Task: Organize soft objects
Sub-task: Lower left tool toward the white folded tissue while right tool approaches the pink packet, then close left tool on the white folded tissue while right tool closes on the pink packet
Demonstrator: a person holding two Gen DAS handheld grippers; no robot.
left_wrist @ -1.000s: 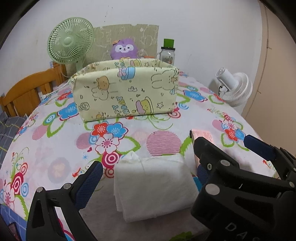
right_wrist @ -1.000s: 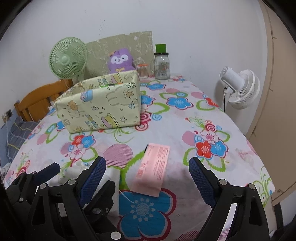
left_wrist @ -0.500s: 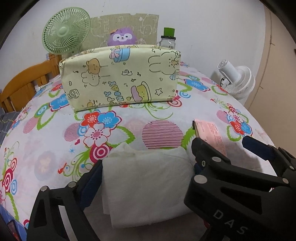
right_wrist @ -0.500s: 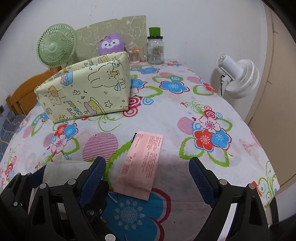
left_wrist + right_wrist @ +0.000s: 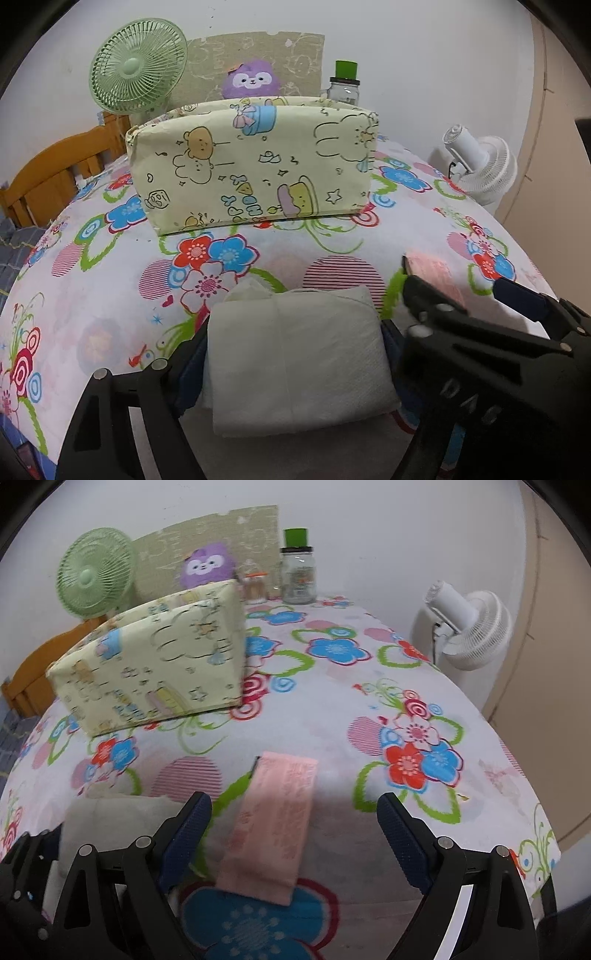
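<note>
A white tissue pack (image 5: 299, 358) lies at the near edge of the flowered table and sits between the fingers of my left gripper (image 5: 291, 354), which press both its sides. It also shows in the right wrist view (image 5: 110, 823). A pink tissue pack (image 5: 273, 823) lies flat between the fingers of my right gripper (image 5: 295, 830), which is open and touches nothing. Its corner shows in the left wrist view (image 5: 428, 269). A pale yellow cartoon-print pouch (image 5: 251, 166) stands open-topped mid-table, also in the right wrist view (image 5: 155, 664).
At the back stand a green fan (image 5: 136, 70), a purple plush (image 5: 251, 79) and a glass jar with a green lid (image 5: 297, 572). A white fan (image 5: 469, 627) stands off the right edge. A wooden chair back (image 5: 51, 177) is at the left.
My left gripper moved forward around the white tissue pack and closed onto its sides. My right gripper moved forward until the pink pack lay between its open fingers.
</note>
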